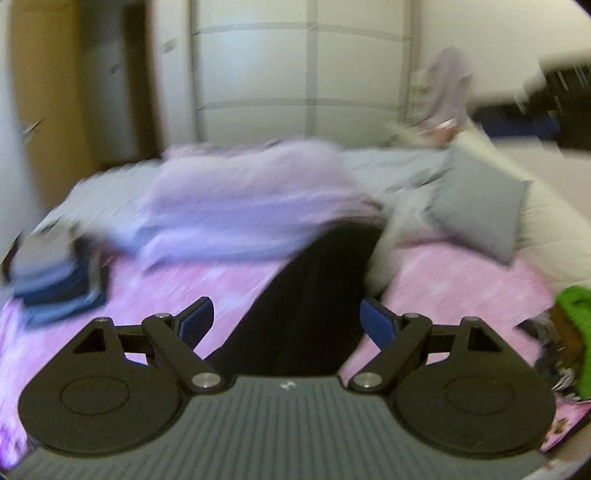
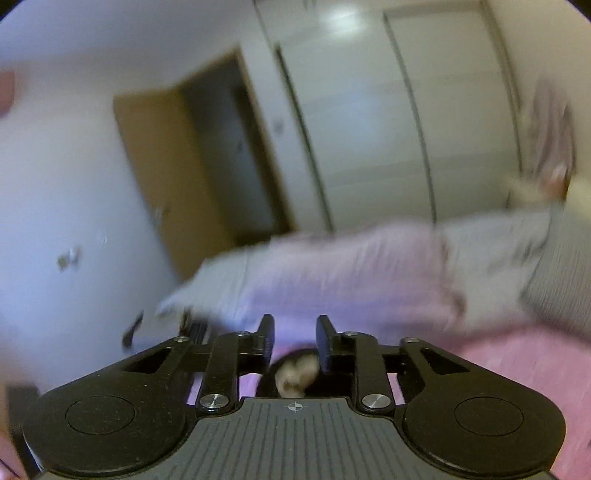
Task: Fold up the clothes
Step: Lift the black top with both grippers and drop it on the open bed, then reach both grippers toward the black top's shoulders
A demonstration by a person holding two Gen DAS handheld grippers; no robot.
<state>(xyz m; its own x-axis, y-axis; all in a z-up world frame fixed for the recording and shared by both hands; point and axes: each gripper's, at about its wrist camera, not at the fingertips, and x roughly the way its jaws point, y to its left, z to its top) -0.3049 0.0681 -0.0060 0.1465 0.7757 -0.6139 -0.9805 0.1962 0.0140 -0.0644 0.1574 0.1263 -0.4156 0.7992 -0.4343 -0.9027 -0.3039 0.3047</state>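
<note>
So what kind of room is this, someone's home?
Most likely a bedroom in a home. There is a bed with a pink cover, a grey pillow on it, a tall white wardrobe behind, and a small stack of folded clothes on the bed.

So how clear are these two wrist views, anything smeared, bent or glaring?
Left wrist view: motion blur smears the lilac blanket and folded stack; the left gripper itself stays sharp, and the wardrobe lines bow from the fisheye. Right wrist view: blurrier and tilted; the right gripper is crisp, with soft glare on the wardrobe door.
</note>
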